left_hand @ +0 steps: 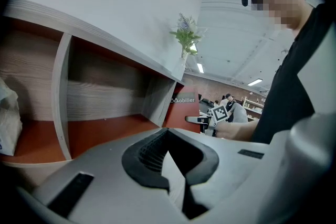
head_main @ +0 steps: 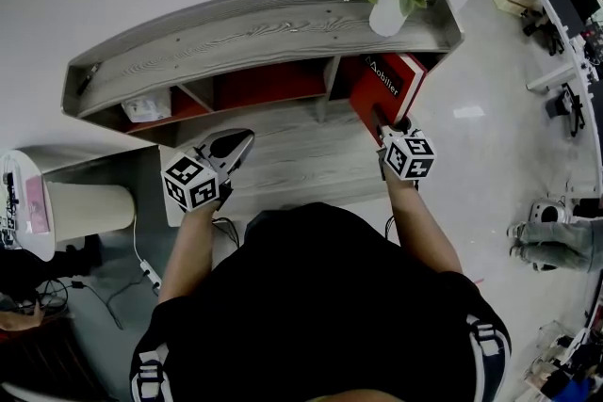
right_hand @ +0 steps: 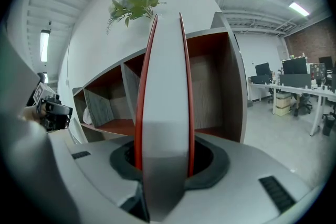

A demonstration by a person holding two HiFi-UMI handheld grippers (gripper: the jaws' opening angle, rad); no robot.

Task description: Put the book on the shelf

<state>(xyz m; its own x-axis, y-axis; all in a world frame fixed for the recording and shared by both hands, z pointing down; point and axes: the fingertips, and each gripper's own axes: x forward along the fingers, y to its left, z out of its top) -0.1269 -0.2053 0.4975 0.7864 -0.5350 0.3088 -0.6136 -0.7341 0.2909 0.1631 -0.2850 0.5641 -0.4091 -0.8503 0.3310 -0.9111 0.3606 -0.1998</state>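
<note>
A red book point(head_main: 389, 82) with white lettering on its cover stands upright at the mouth of the shelf's point(head_main: 236, 31) rightmost red compartment. My right gripper point(head_main: 389, 129) is shut on its lower edge. In the right gripper view the book point(right_hand: 164, 86) fills the middle, pale page edge toward me with a red cover on each side, and the gripper point(right_hand: 164, 165) clamps it. My left gripper point(head_main: 234, 144) hangs over the grey wood ledge in front of the middle compartments, shut and holding nothing. The left gripper view shows its jaws point(left_hand: 168, 165) together and the book point(left_hand: 182, 110) far right.
A white vase of flowers point(head_main: 388, 7) stands on the shelf top above the book. A white bag point(head_main: 146, 108) lies in the left compartment. A white round stand point(head_main: 87, 207) and floor cables point(head_main: 141, 270) are at my left. Desks point(head_main: 565, 5) line the right side.
</note>
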